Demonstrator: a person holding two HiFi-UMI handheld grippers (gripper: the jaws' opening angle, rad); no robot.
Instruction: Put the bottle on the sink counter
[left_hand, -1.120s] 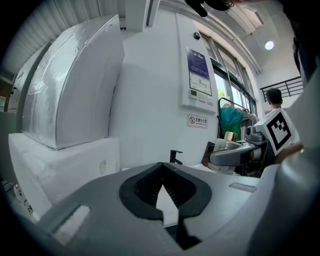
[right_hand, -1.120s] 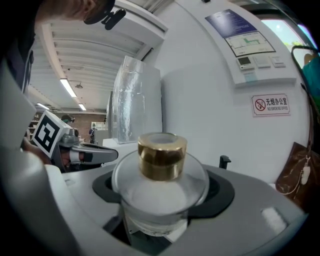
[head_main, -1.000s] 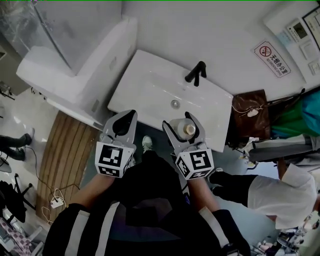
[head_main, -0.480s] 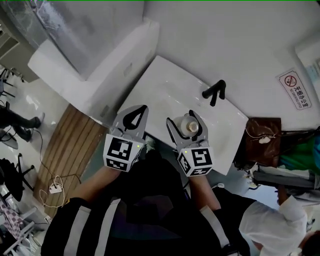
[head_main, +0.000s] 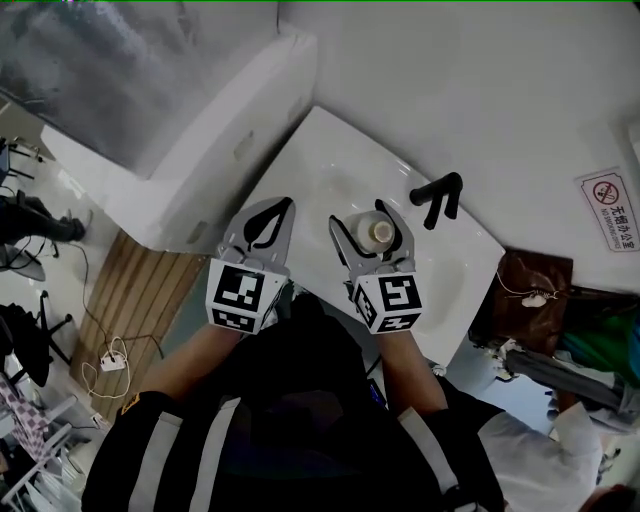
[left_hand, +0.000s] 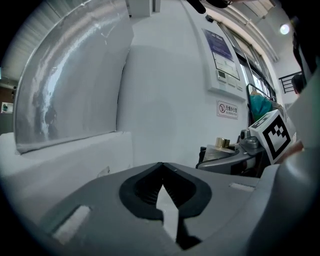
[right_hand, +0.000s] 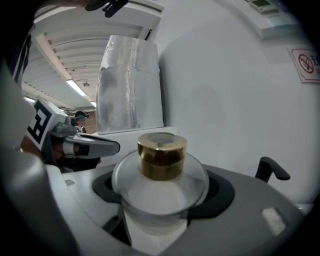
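Gripping a small clear bottle with a gold cap, the right gripper has its two fingers closed narrowly round the bottle's rounded body, one on each side. The bottle stands upright between them, cap uppermost.

From the head view, the bottle sits over the front part of the white sink, a little in front of the black tap and to its left. Whether its base touches the sink surface or hangs above it cannot be told.

Just beside it, the left gripper is level with the right one, over the sink's front edge. Its fingers are pressed together at the tips with nothing between them; only a thin sliver of light shows behind where they meet.

Left of the sink runs a long white ledge. Below that lies a strip of wooden slats on the floor. A red no-smoking sign hangs on the white wall at the right, and a brown bag sits below it beside the sink.
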